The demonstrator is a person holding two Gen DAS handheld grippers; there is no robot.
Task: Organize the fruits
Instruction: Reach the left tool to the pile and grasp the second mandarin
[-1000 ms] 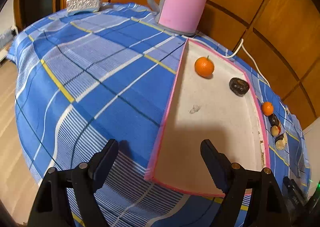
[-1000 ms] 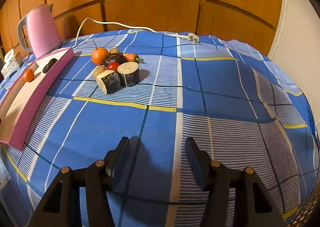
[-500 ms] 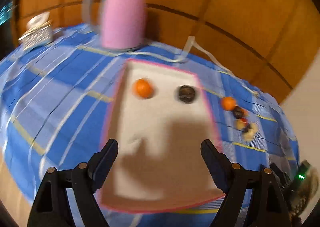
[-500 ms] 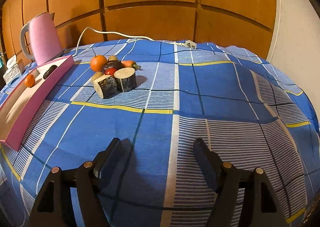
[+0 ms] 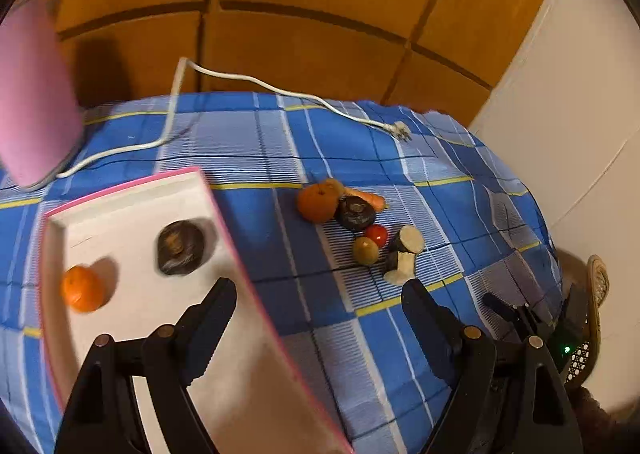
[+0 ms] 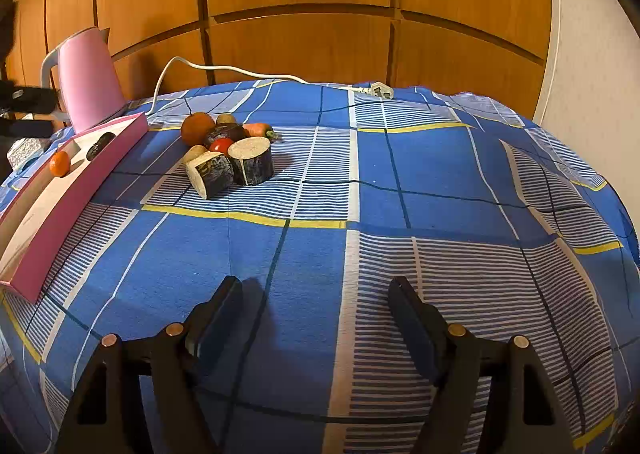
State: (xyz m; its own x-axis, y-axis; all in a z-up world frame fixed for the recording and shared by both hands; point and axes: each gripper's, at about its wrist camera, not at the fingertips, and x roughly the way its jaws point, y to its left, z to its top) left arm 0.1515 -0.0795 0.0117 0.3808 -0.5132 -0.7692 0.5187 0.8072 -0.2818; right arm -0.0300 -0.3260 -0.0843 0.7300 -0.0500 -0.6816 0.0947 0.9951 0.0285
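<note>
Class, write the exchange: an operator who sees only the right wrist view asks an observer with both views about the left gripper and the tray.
Operator: Is the left gripper holding anything?
Observer: No. The left gripper is open and holds nothing. It straddles the right wall of the tray.
Operator: How do the tray's fruits lie?
Observer: The small orange sits by the left wall and the dark fruit by the right wall, apart.
</note>
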